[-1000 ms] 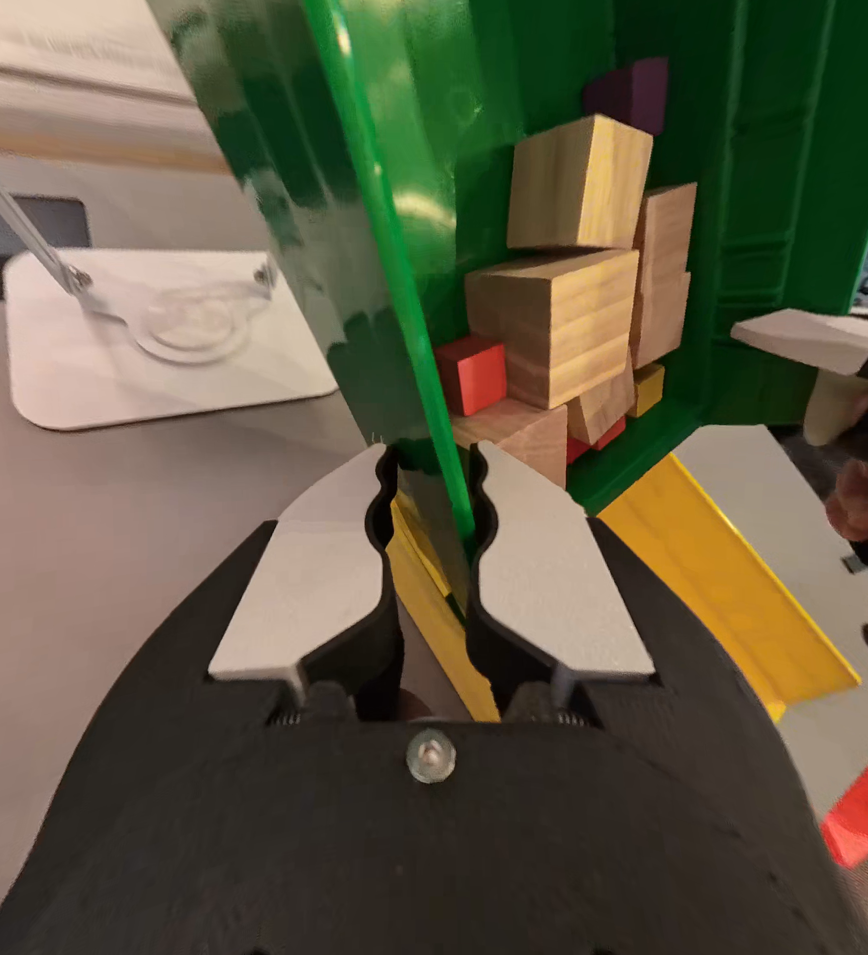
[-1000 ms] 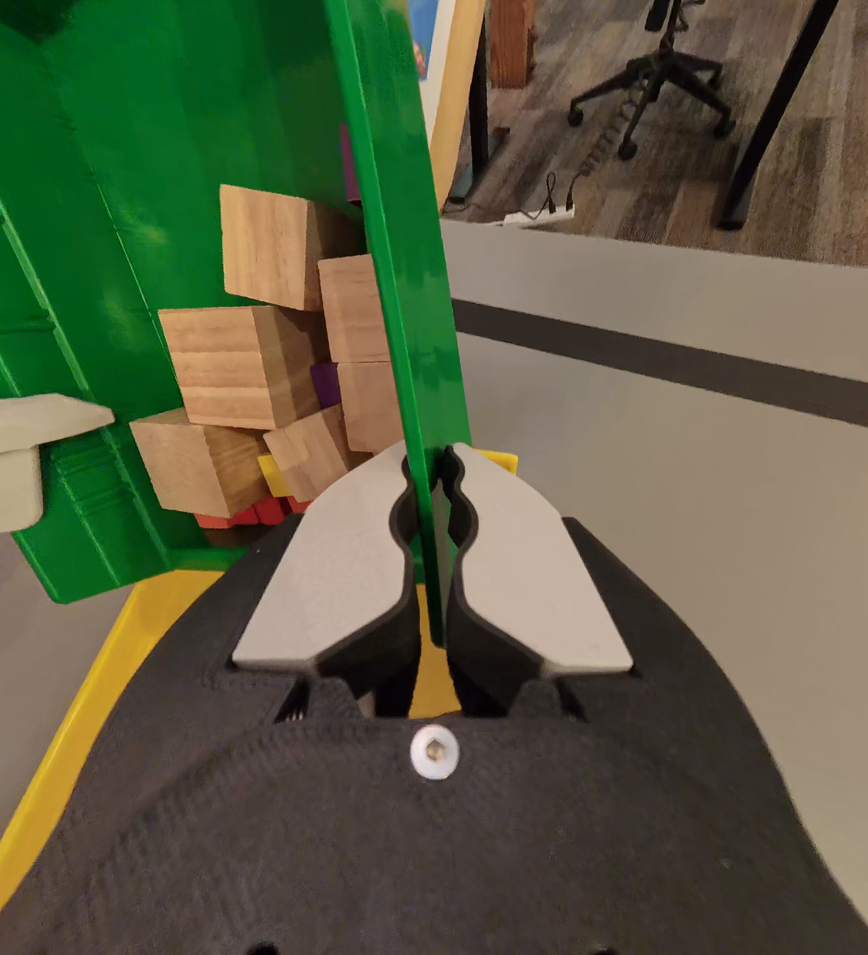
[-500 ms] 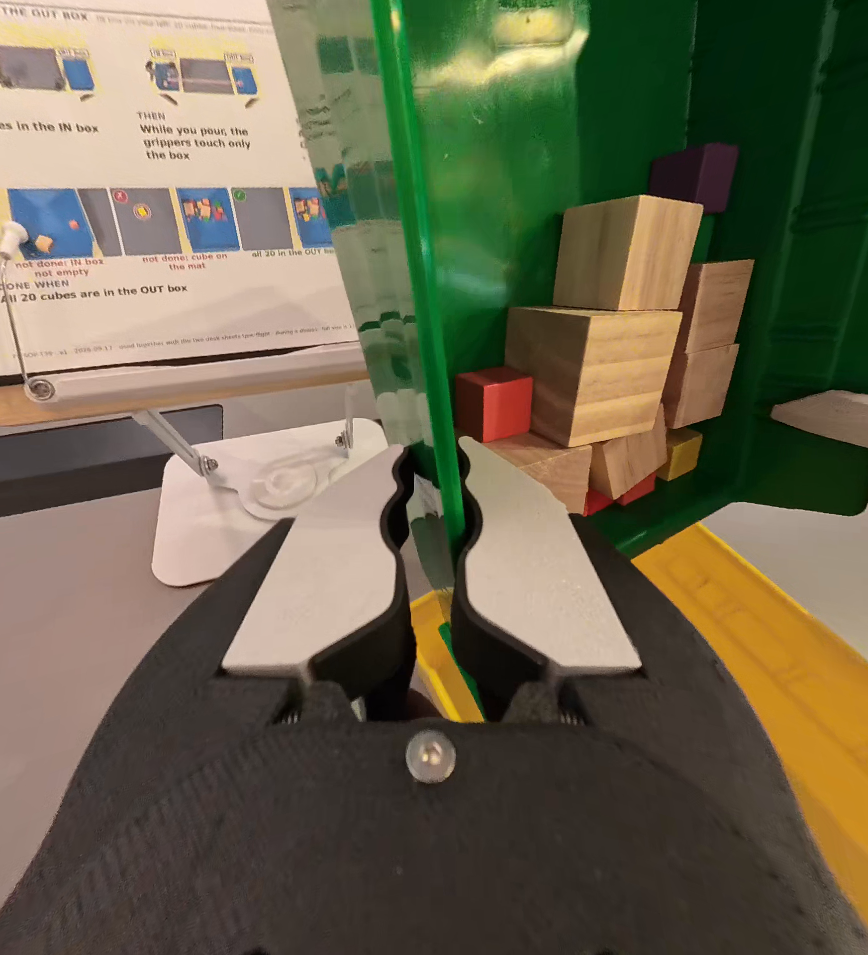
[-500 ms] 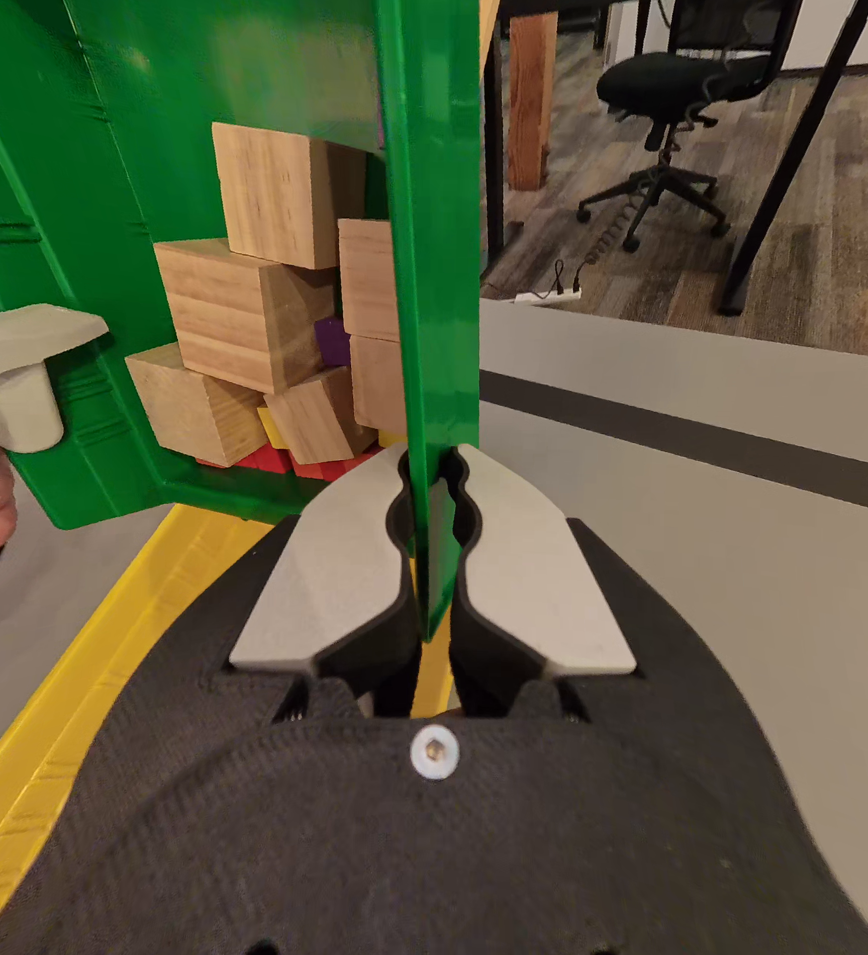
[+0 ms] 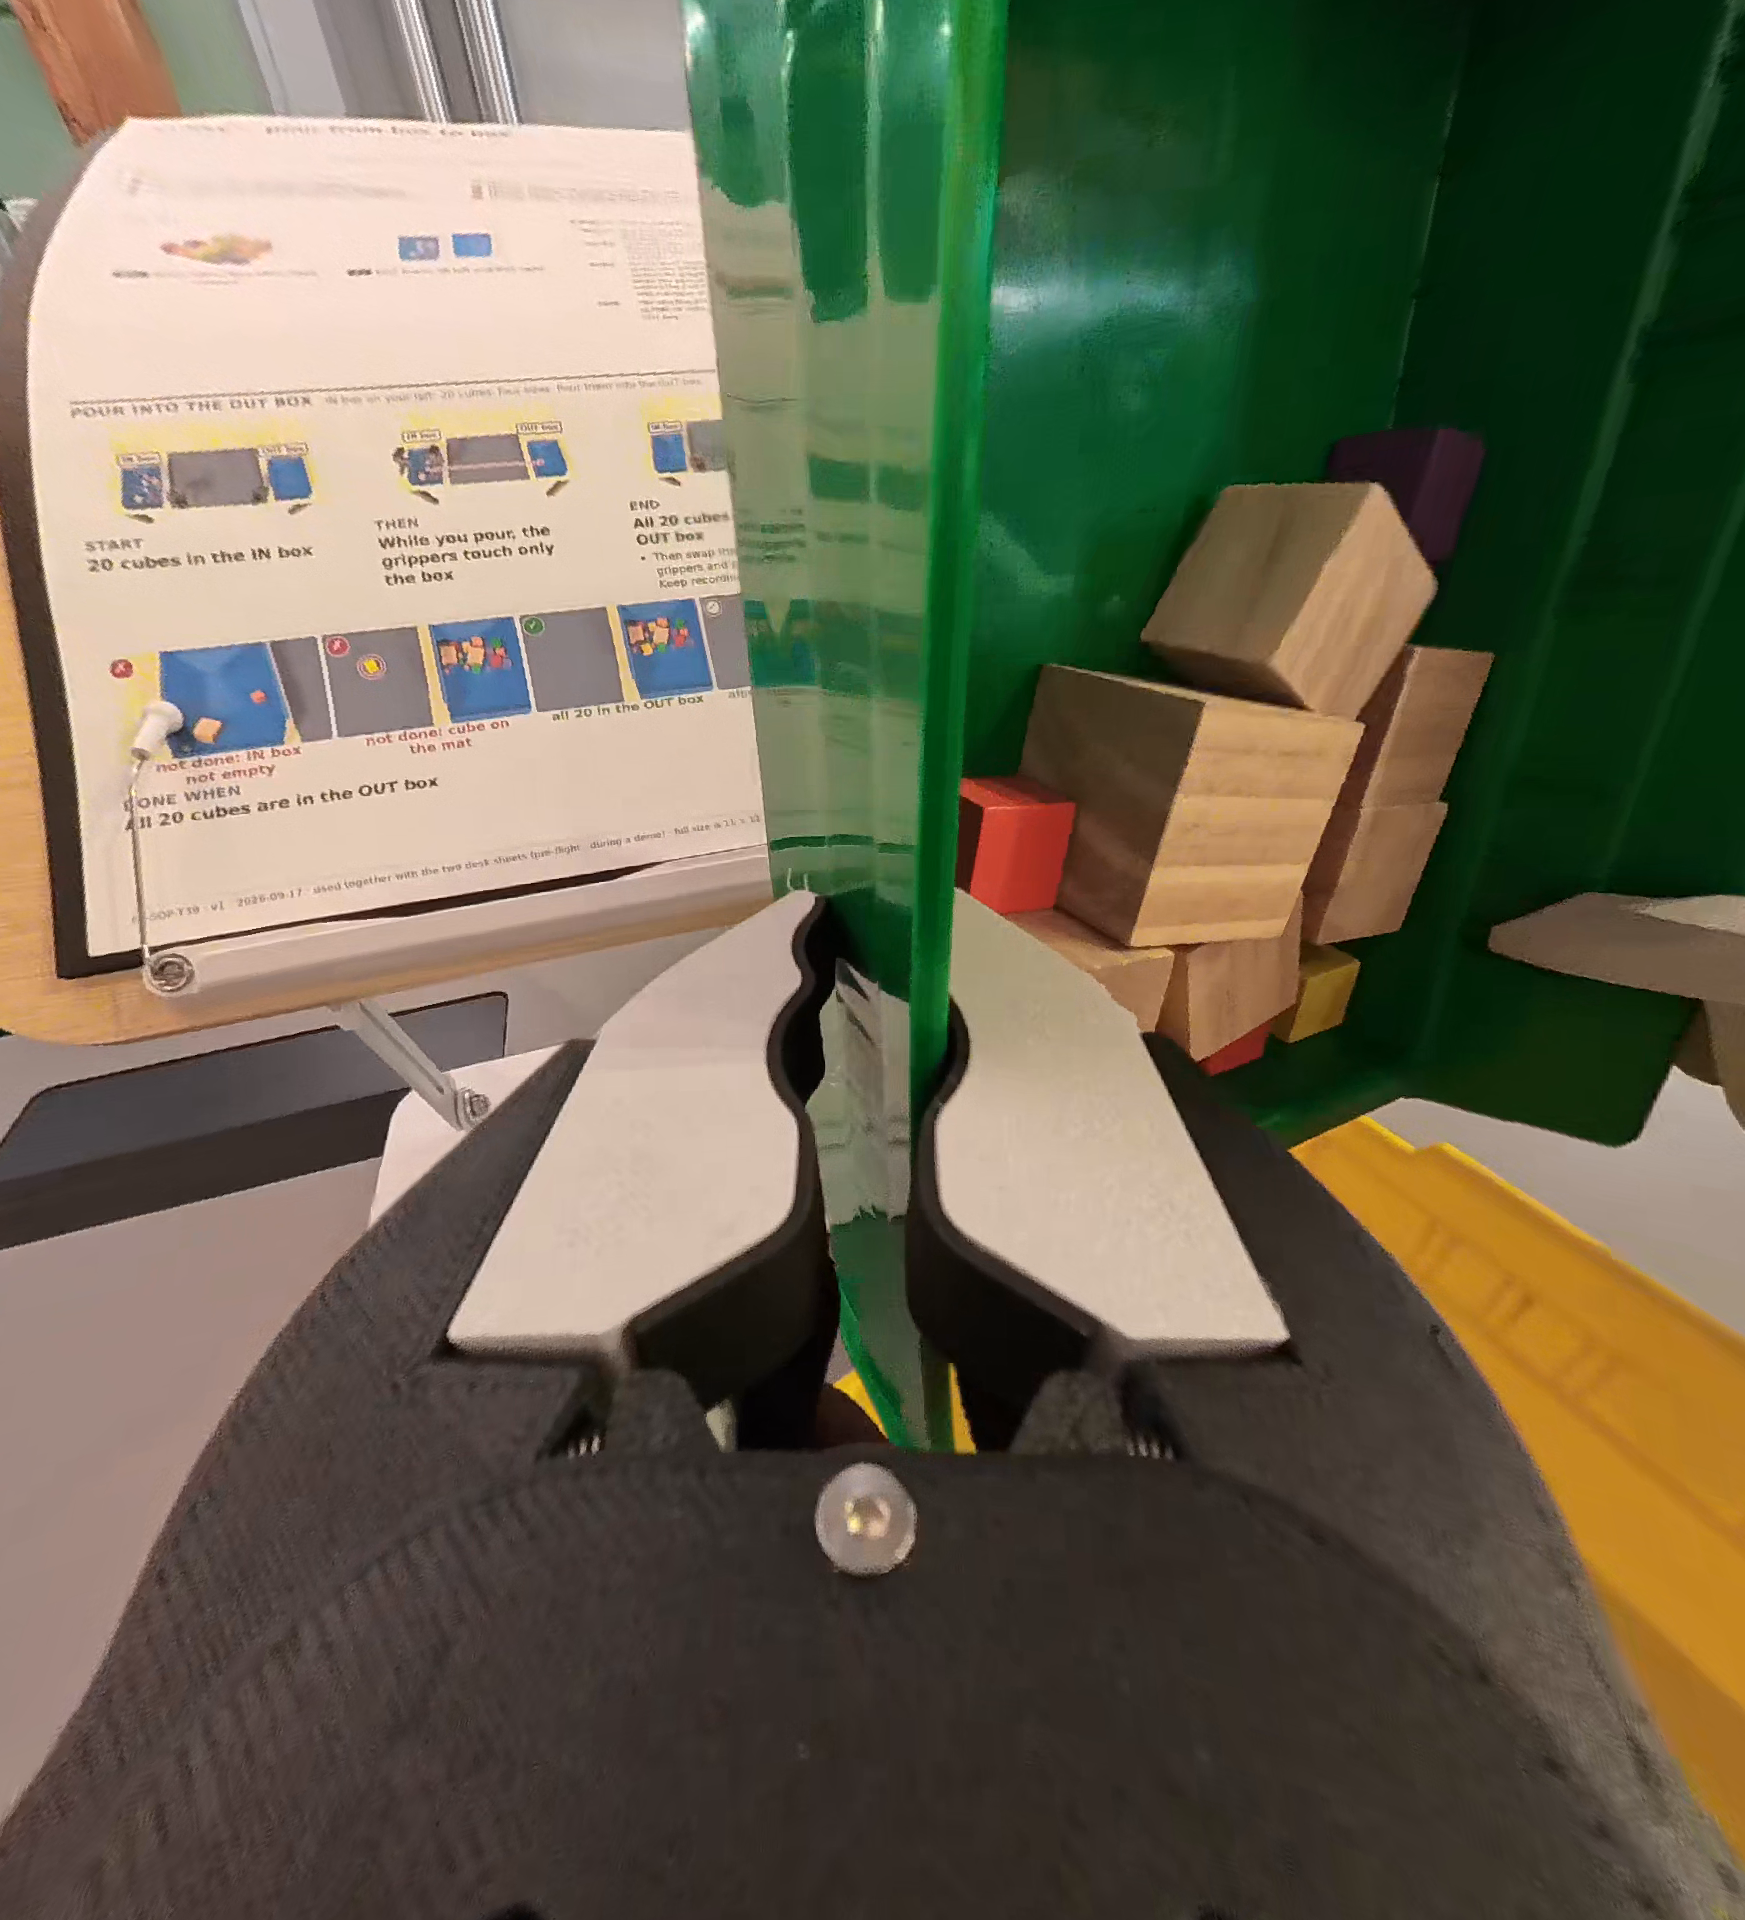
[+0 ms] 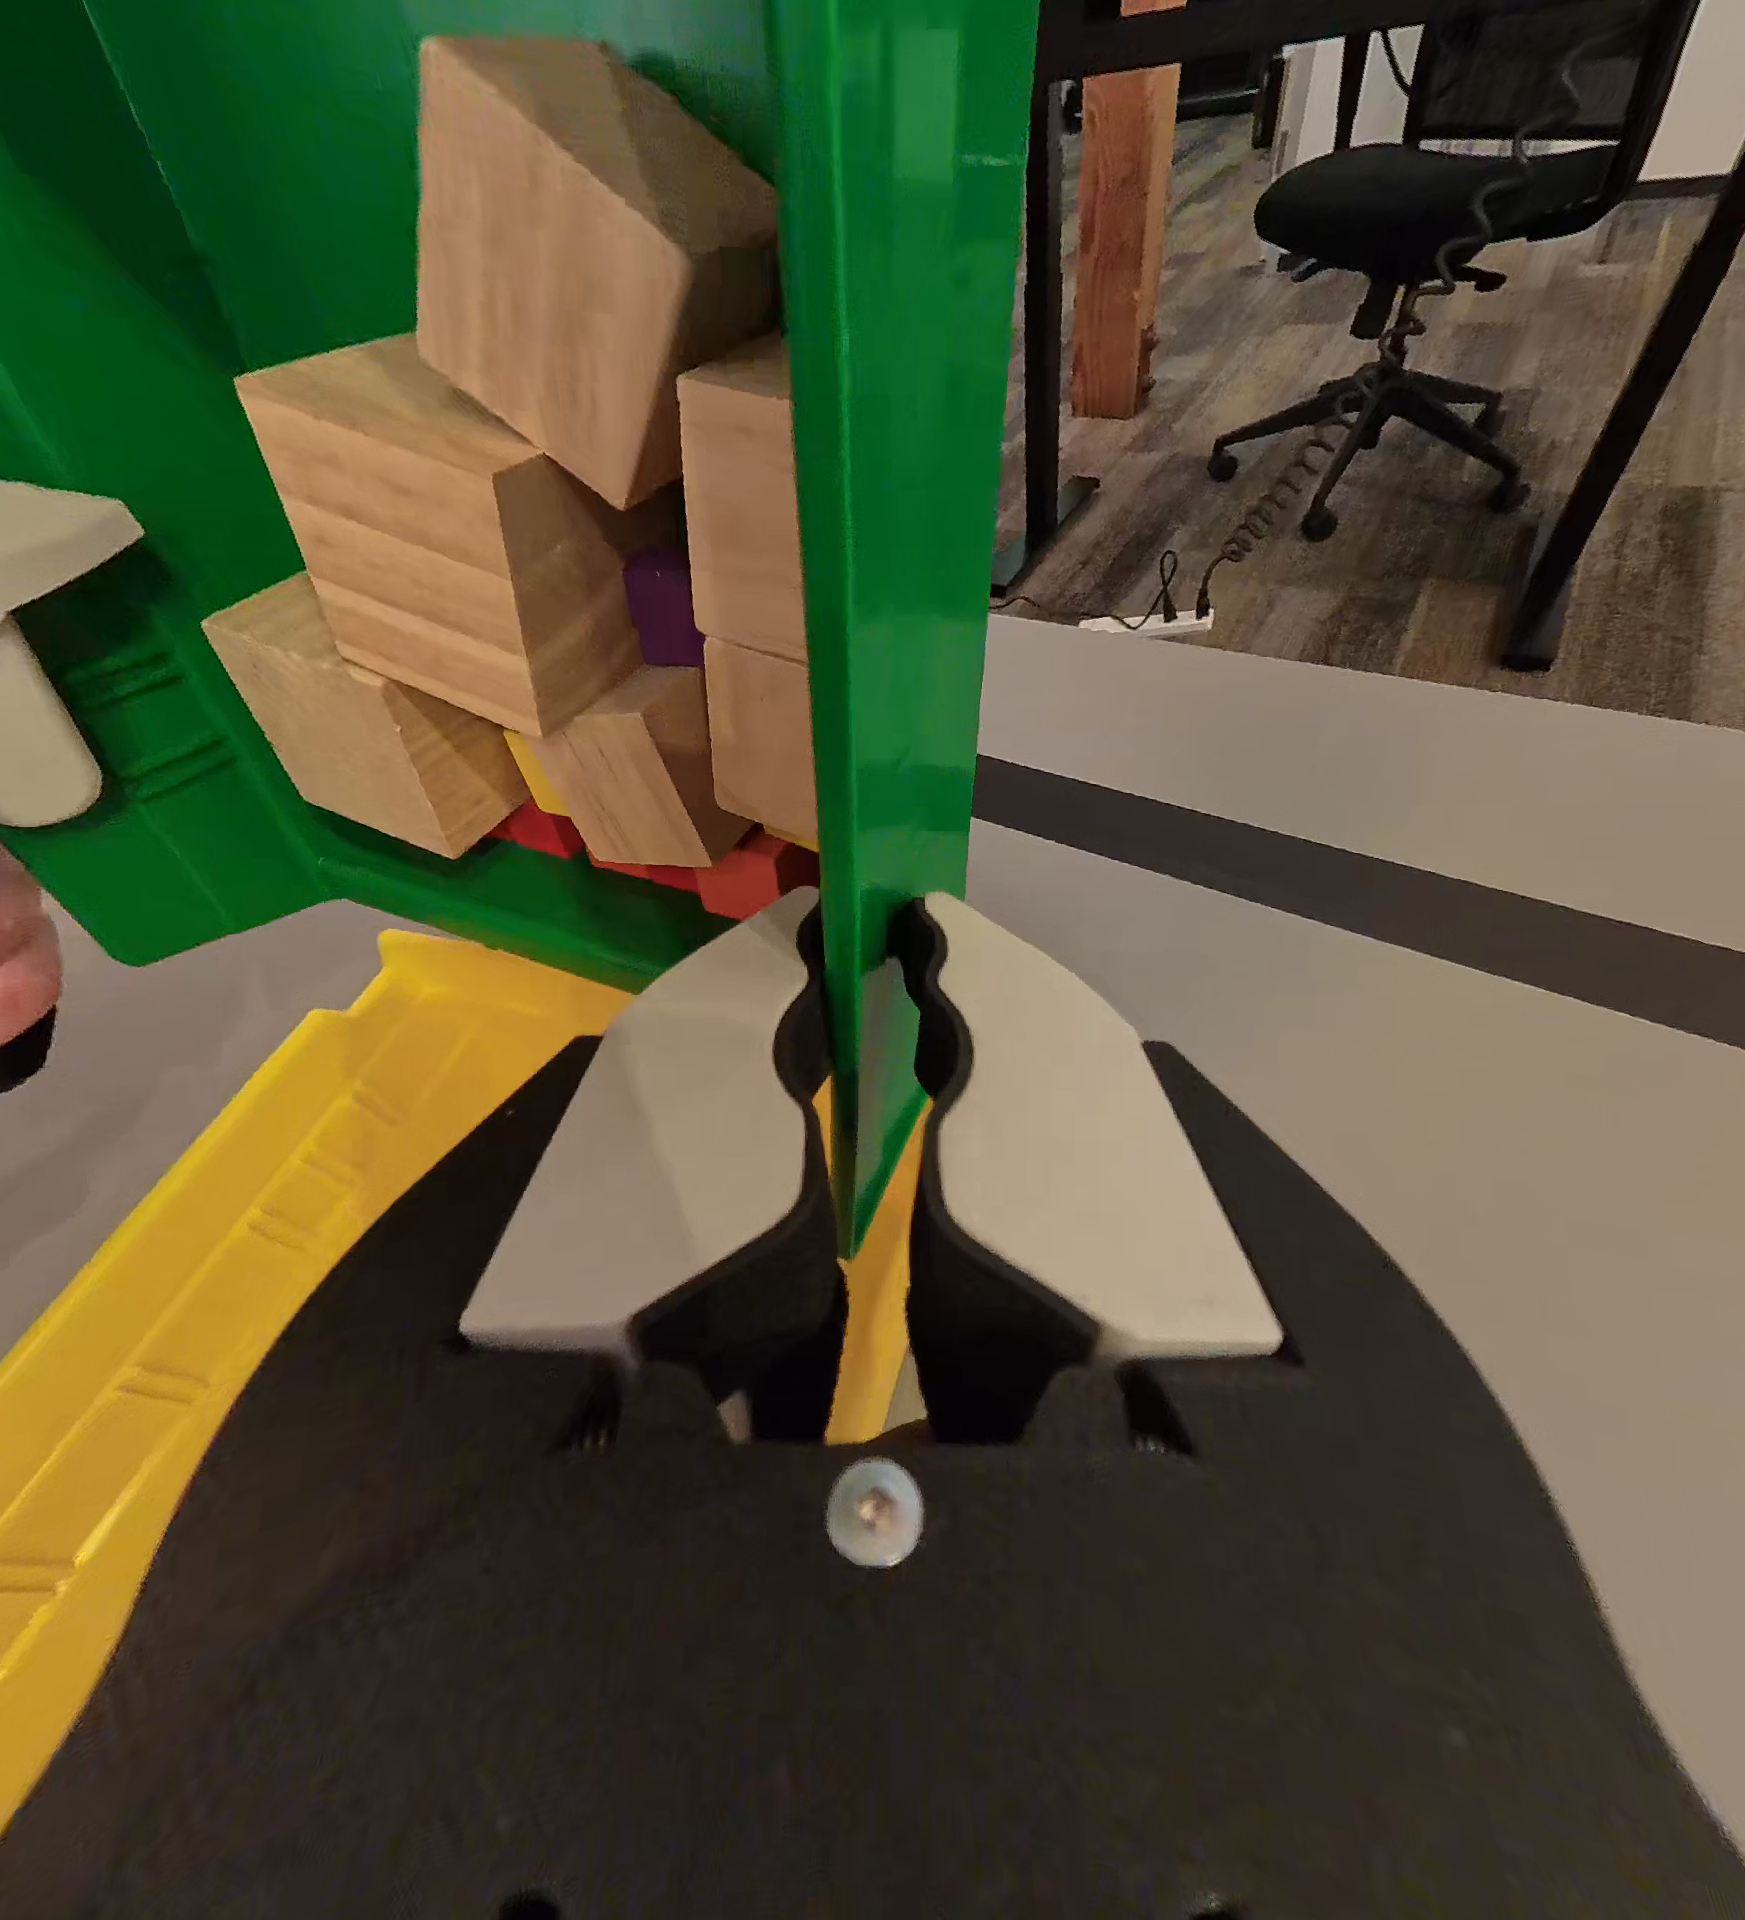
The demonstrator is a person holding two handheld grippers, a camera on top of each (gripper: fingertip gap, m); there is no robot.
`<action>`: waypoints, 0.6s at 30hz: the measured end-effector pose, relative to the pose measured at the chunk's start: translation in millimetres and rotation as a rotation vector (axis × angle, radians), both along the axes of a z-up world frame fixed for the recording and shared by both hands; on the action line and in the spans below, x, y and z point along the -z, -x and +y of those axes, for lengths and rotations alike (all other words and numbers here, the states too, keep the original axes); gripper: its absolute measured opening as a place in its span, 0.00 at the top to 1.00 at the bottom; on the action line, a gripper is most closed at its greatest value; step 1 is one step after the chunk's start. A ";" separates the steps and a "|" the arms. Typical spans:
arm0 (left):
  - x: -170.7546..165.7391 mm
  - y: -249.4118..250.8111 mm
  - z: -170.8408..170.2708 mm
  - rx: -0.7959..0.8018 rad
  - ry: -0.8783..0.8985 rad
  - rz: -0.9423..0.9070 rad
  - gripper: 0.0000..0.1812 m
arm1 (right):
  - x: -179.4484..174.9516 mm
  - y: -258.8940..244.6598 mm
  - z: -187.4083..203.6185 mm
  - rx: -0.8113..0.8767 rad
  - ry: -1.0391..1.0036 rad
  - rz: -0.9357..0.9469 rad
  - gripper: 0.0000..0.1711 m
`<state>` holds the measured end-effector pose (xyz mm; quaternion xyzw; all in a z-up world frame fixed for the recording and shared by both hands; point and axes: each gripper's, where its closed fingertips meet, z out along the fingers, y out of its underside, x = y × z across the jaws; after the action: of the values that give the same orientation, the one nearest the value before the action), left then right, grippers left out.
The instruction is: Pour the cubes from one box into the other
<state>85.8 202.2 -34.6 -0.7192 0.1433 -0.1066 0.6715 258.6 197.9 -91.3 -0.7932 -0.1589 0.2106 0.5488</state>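
Note:
A green box [image 5: 1211, 312] is tipped steeply up, its lower wall over a yellow box [image 5: 1626, 1403]. My left gripper [image 5: 878, 935] is shut on the green box's left side wall. My right gripper [image 6: 863, 925] is shut on its right side wall [image 6: 899, 520]. Several wooden cubes [image 5: 1190, 800] with small red, yellow and purple ones are piled against the lower wall, inside the green box. They also show in the right wrist view [image 6: 452, 540]. The yellow box [image 6: 172, 1195] lies under both grippers; its inside is mostly hidden.
An instruction sheet on a stand [image 5: 380, 520] is at the back left of the grey table [image 5: 120, 1403]. A dark stripe [image 6: 1419, 904] crosses the table on the right. An office chair [image 6: 1398, 239] and desk legs stand beyond the table edge.
Both grippers have lifted and tilted the green box further upright. The cubes have shifted in the pile; the top wooden cube has tilted. None has left the box.

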 end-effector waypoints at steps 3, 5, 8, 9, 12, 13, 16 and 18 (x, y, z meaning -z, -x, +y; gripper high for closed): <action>4.2 -0.7 2.3 0.000 -0.014 -0.008 0.93 | 6.6 0.0 0.1 -0.009 0.011 -0.019 0.96; 7.1 -1.1 2.2 -0.001 -0.030 -0.015 0.93 | 7.7 -0.7 -0.1 -0.010 0.008 -0.024 0.96; 10.6 -1.1 1.8 0.005 -0.038 -0.022 0.93 | 7.4 -1.3 0.1 -0.014 0.006 -0.027 0.96; 11.2 -0.9 1.6 0.004 -0.045 -0.022 0.93 | 7.3 -0.8 0.2 -0.016 0.004 -0.033 0.96; 7.8 0.5 -1.5 0.002 -0.093 -0.032 0.93 | 3.7 0.5 0.4 -0.019 -0.029 -0.046 0.96; 5.5 0.5 -2.9 -0.001 -0.115 -0.027 0.93 | 2.4 0.5 0.4 -0.018 -0.042 -0.056 0.96; -1.3 -0.7 -6.4 0.009 -0.161 -0.034 0.93 | 0.9 0.4 -0.1 -0.025 -0.052 -0.068 0.96; -1.8 -1.2 -9.3 0.006 -0.186 -0.039 0.93 | 4.1 1.1 -0.8 -0.030 -0.039 -0.099 0.96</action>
<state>86.9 193.0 -32.8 -0.6509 0.1416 -0.1090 0.7378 257.5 197.1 -95.4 -0.7892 -0.2018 0.1761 0.5527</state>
